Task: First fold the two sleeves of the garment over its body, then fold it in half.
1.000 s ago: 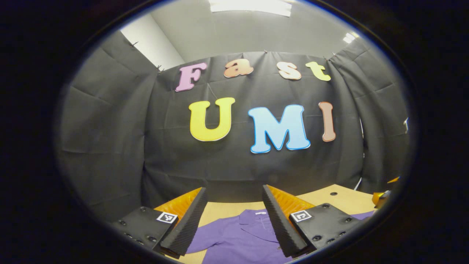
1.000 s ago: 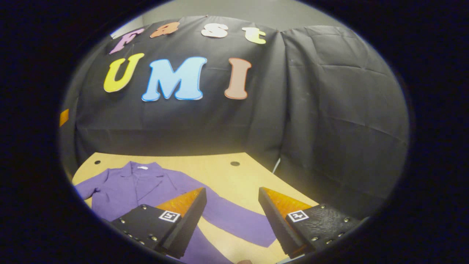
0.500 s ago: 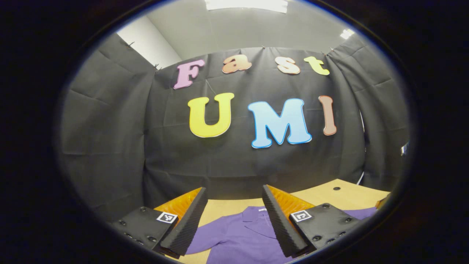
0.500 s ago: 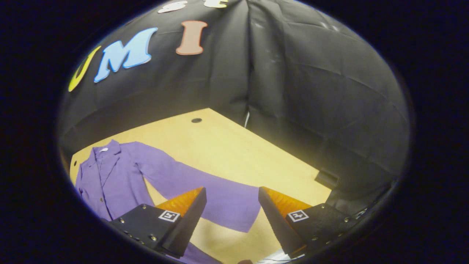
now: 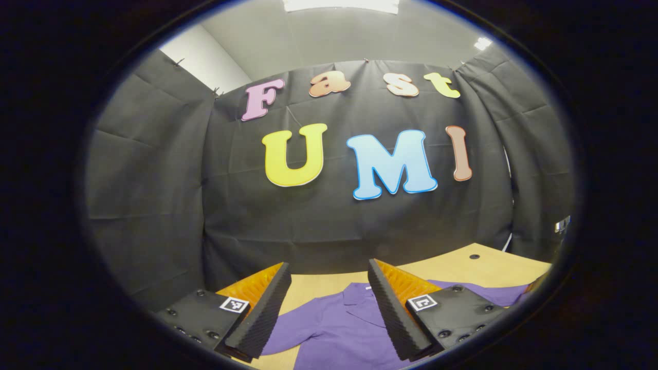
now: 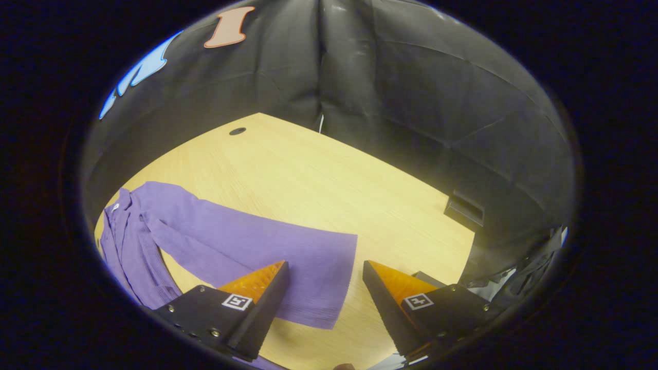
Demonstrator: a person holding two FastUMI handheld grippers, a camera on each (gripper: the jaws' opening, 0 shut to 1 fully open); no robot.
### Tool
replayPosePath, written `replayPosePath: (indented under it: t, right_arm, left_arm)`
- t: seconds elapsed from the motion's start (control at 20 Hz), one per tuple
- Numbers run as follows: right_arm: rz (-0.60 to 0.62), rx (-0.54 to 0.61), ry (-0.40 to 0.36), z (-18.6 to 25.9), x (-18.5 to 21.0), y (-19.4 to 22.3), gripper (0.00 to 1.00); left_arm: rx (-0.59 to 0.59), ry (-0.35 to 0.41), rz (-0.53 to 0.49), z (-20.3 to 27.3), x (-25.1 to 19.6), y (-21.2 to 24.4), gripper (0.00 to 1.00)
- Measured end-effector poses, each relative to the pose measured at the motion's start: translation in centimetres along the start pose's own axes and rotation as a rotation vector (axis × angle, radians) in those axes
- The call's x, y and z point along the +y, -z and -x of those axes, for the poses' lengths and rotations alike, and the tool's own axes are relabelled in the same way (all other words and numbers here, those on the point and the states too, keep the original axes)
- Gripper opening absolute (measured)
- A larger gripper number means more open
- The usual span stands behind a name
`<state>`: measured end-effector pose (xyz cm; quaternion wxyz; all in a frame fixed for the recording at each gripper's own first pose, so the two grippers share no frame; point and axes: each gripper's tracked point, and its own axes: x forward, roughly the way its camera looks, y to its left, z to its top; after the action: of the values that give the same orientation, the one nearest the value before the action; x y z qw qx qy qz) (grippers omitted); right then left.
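A purple long-sleeved shirt (image 5: 336, 329) lies flat on the wooden table (image 5: 462, 267), collar toward the back wall. In the left gripper view my left gripper (image 5: 329, 308) hangs open above the shirt's collar and shoulder, nothing between its fingers. In the right gripper view one sleeve (image 6: 267, 246) stretches out straight from the shirt's body (image 6: 128, 246), its cuff end (image 6: 334, 277) just beyond my right gripper (image 6: 325, 303). That gripper is open, tilted down over the cuff, holding nothing.
The bare wooden tabletop (image 6: 329, 180) spreads beyond the sleeve, with a round cable hole (image 6: 237, 131) near the back. A dark box (image 6: 464, 209) sits at the table's far right edge. Black cloth walls close in behind the table.
My right gripper has swung right and tipped down, bringing the sleeve's cuff close under its fingers. The left gripper view has shifted only slightly, showing a bit more of the table.
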<state>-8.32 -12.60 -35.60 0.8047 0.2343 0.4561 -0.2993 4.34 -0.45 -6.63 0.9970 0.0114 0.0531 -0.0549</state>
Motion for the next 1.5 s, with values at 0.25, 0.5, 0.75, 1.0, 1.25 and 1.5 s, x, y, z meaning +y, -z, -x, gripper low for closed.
replayPosePath:
  t: [0.25,0.5,0.75,1.0,1.25,1.5]
  right_arm:
    - [-0.020,0.034,-0.001,-1.1,0.1,1.2,0.92]
    - [-0.044,0.055,-0.027,-1.3,0.5,1.7,0.91]
    - [-0.033,0.065,-0.053,-1.2,0.8,1.6,0.53]
    - [-0.143,0.078,-0.083,-1.1,1.0,1.3,0.05]
    - [-0.156,0.047,-0.167,-0.5,1.4,-0.3,0.05]
    - [-0.135,-0.043,-0.267,1.7,2.9,-3.4,0.05]
  left_arm:
    - [0.003,-0.005,-0.001,0.3,0.2,0.6,0.96]
    - [0.007,-0.024,0.017,0.5,1.0,1.2,0.95]
    - [0.012,-0.032,0.030,0.6,1.6,1.9,0.95]
    - [0.009,-0.044,0.037,0.9,2.4,2.2,0.95]
    - [0.000,-0.050,0.034,1.2,2.9,2.0,0.96]
    - [-0.003,-0.050,0.030,1.3,3.1,1.9,0.95]
